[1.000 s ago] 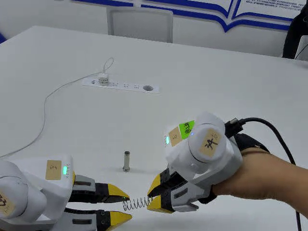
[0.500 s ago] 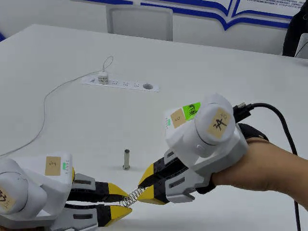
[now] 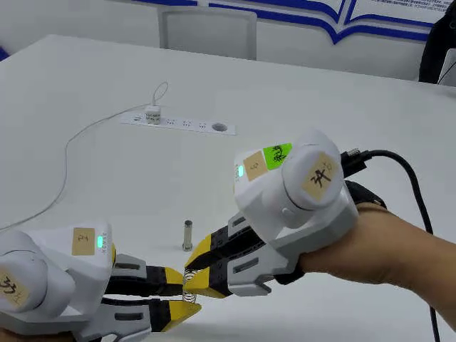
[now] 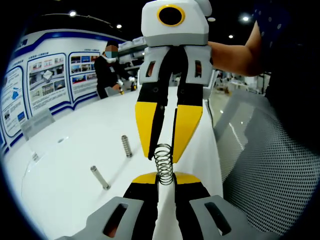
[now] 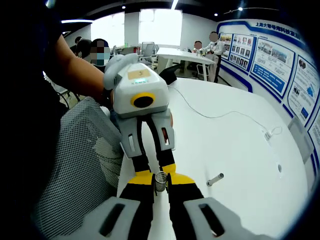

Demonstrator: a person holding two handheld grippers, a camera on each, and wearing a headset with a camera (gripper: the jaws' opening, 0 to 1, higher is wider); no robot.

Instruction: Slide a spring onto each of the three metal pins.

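Item: spring [image 4: 163, 164], short steel coil, held in the air just above the white table [image 3: 299, 107] near its front edge, one end in each tool. Left gripper [image 4: 165, 178]: yellow-tipped jaws drawn in to a narrow gap and clamped on the near end of the spring, as its own view shows. Right gripper [image 5: 160, 178]: held in a hand [image 3: 385, 249], jaws likewise closed to a narrow gap on the opposite end; in the right gripper view the coil is seen end-on between the yellow tips. The two grippers meet nose to nose, tips almost touching, with the coil short between them. Bare pin [image 3: 187, 236]: plain metal, standing upright on the table just beyond the gripper tips, apart from both. Ribbed pin [image 4: 126, 146]: in the left gripper view, upright a little farther off, surface apparently coiled; too small to be sure. Power strip [image 3: 178, 125]: white, lying flat farther back on the table, with a plug [image 3: 152, 114] seated at its left end and a white cable [image 3: 68, 153] trailing off to the left. Black cable [image 3: 410, 192]: runs from the rear of the right gripper. Chair [image 3: 206, 32]: pale backrest at the far table edge.
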